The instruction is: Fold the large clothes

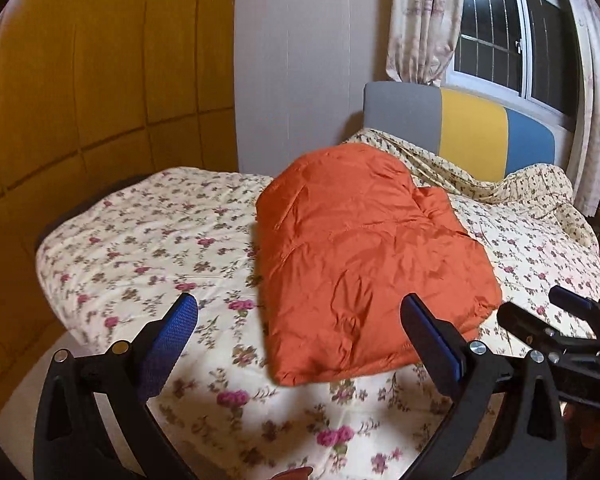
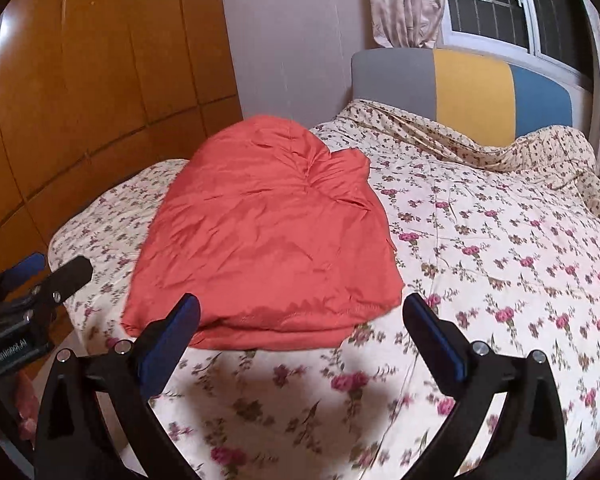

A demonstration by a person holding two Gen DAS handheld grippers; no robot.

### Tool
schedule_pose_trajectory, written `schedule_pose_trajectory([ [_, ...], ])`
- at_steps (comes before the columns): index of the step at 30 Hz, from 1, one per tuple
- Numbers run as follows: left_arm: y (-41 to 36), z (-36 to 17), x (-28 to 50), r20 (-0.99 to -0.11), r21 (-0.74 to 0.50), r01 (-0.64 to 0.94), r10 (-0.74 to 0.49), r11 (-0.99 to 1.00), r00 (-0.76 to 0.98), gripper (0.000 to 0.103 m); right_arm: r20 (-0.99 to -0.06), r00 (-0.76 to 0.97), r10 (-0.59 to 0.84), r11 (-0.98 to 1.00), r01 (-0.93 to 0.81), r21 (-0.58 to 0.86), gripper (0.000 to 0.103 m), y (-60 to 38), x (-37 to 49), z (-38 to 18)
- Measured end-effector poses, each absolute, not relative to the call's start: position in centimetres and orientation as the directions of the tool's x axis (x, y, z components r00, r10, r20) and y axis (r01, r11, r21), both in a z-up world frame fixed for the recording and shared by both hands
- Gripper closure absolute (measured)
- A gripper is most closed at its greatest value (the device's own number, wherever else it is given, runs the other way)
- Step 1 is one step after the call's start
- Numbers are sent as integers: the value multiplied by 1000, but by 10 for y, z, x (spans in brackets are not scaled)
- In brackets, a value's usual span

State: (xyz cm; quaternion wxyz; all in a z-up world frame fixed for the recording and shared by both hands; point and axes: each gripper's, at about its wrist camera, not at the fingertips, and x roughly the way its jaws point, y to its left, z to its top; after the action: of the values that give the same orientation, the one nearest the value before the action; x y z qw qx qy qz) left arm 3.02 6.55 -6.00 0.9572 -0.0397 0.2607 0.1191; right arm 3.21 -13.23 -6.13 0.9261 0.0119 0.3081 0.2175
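An orange garment (image 1: pixel 364 256) lies folded into a compact bundle on the floral bedspread (image 1: pixel 148 248). It also shows in the right wrist view (image 2: pixel 268 236). My left gripper (image 1: pixel 300 320) is open and empty, held above the bed just short of the bundle's near edge. My right gripper (image 2: pixel 302 320) is open and empty, also just in front of the bundle's near hem. The right gripper shows at the right edge of the left wrist view (image 1: pixel 556 312), and the left gripper at the left edge of the right wrist view (image 2: pixel 48 276).
A grey, yellow and blue headboard (image 1: pixel 472 128) stands at the far end under a window with curtains (image 1: pixel 420 20). A wooden wardrobe (image 1: pixel 80 80) stands to the left of the bed. Rumpled bedding (image 1: pixel 540 188) lies near the headboard.
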Motion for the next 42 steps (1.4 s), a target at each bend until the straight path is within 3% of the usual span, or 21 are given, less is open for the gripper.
schedule_pose_trajectory([
  [42, 58, -62, 13, -519, -36, -235, 183, 971, 835, 3, -539, 737, 407, 911, -368, 185, 2, -151, 17, -45],
])
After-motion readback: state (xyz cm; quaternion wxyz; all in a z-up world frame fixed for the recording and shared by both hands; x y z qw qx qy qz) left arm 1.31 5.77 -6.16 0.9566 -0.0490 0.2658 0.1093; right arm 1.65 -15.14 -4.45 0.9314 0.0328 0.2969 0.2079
